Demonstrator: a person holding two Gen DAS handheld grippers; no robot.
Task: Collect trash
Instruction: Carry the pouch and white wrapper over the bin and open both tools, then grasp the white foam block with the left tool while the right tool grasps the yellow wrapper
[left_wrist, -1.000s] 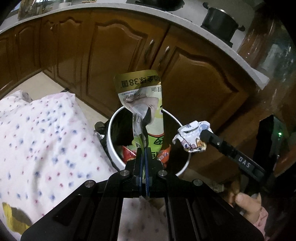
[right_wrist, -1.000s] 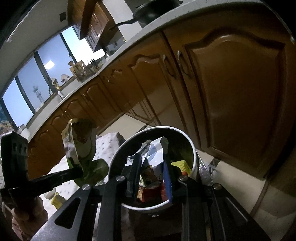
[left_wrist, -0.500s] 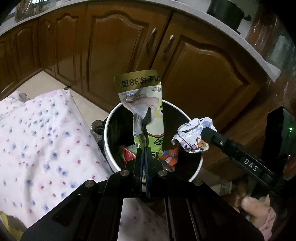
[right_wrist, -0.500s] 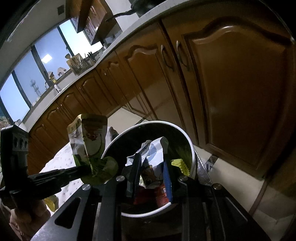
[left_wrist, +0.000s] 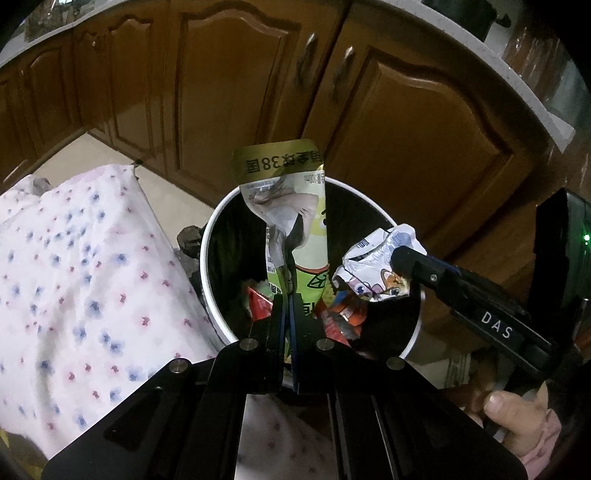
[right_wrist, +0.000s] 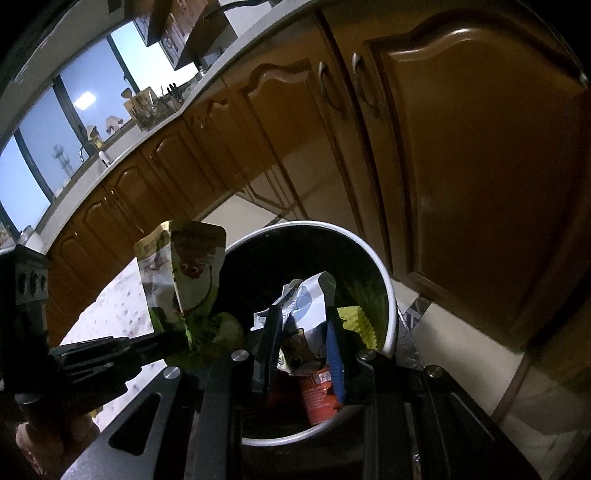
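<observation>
Hovering over the mouth of the round white bin (left_wrist: 207, 258), both tools carry trash ready to drop. The left hand-held gripper (left_wrist: 286, 295) has its fingers pressed together on the lower end of a green and gold snack pouch (left_wrist: 295, 221), which stands upright just ahead of the fingertips, its top edge rising above the bin's far rim. To its right, the right hand-held gripper (left_wrist: 400, 258) pinches a crumpled cartoon-printed wrapper (left_wrist: 369, 269); in its own view that wrapper (right_wrist: 306, 325) sits between the two fingers, directly above the bin (right_wrist: 388, 295) interior. Below both tools, red packets (left_wrist: 343, 314) and a yellow piece (right_wrist: 356, 323) already lie inside the bin. A floral cloth (left_wrist: 81, 277) lies to the left of the left tool, and wooden cabinets (left_wrist: 221, 74) stand beyond the bin.

The step in hand looks like the release stage of disposal: carrying seems done and both items appear to be over the opening. The next move calls for spreading the fingers of each tool so the pieces fall. The tall pouch is near the left rim, so nudging the left tool slightly further over the opening, or tipping it forward, would likely keep the pouch from catching on the edge.
</observation>
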